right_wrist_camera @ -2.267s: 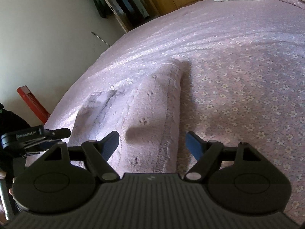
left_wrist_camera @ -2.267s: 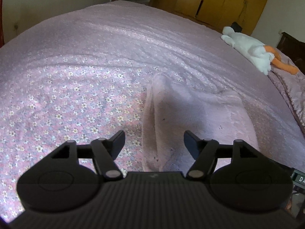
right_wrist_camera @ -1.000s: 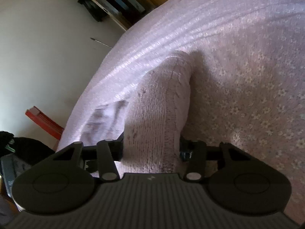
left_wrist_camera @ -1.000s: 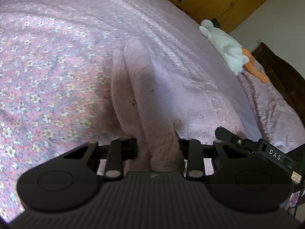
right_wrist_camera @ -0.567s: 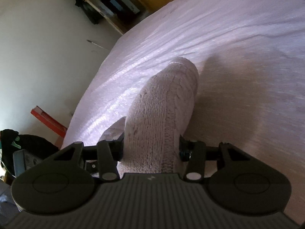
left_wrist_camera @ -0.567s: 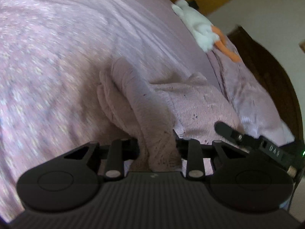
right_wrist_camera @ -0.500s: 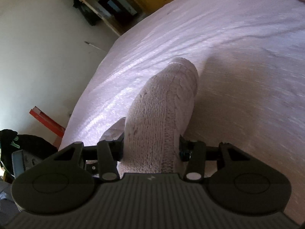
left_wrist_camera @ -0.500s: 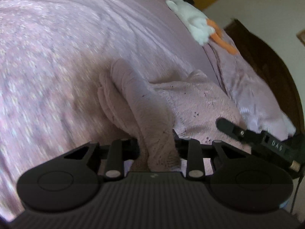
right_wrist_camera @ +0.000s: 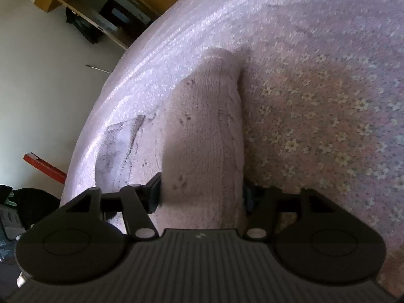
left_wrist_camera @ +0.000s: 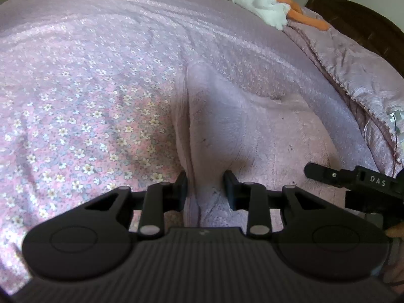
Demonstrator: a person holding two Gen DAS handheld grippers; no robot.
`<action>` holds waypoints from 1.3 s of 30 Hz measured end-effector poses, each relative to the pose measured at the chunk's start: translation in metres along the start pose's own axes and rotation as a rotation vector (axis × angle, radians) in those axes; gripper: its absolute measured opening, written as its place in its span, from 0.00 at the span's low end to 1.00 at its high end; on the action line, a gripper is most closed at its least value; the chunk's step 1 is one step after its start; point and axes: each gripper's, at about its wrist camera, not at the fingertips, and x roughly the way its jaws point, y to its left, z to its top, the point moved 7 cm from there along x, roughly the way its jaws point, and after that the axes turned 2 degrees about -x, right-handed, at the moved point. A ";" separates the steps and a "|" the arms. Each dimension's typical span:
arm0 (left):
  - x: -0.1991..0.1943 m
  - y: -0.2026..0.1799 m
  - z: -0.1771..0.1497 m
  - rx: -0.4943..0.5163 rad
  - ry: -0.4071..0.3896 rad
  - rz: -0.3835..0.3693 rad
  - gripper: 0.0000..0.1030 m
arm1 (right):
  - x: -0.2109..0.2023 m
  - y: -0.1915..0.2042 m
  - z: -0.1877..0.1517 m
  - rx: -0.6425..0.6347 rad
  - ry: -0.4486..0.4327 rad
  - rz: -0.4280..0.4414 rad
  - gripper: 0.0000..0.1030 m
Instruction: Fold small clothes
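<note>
The left gripper has its two fingers closed on a raised ridge of the pink knitted garment, so it is pinching the cloth at its near edge; the fabric stands up between the fingers and runs straight ahead of them as a long fold. To the right of this gripper the rest of the garment lies flat and wide, and further right the other tool comes into view at the frame edge. The right gripper is also pinching the same garment: a thick roll of knit fills the whole gap between its fingers and stretches forward from them. To its left the cloth spreads low and partly in shadow; to its right lies only the flowered bedspread. Beyond both grippers the bedspread goes on, and far ahead of the left one a white plush toy rests near the headboard. I judge that the step in hand is a fold in progress: both near corners are gripped and the edge is lifted or just coming down. The next move probably calls for carrying both corners forward together, at equal height, laying the edge square on the far part, and only then releasing, so the layers do not slide or bunch.
</note>
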 end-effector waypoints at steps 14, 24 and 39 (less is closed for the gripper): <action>-0.049 -0.016 -0.051 0.051 -0.098 0.230 0.79 | -0.082 0.029 -0.060 -0.395 -0.160 -0.123 0.91; -0.027 -0.039 -0.095 0.130 -0.081 0.264 0.82 | -0.061 -0.003 -0.112 -0.461 -0.143 -0.280 0.93; 0.001 -0.040 -0.112 0.147 -0.067 0.367 0.95 | -0.036 -0.020 -0.124 -0.476 -0.103 -0.352 1.00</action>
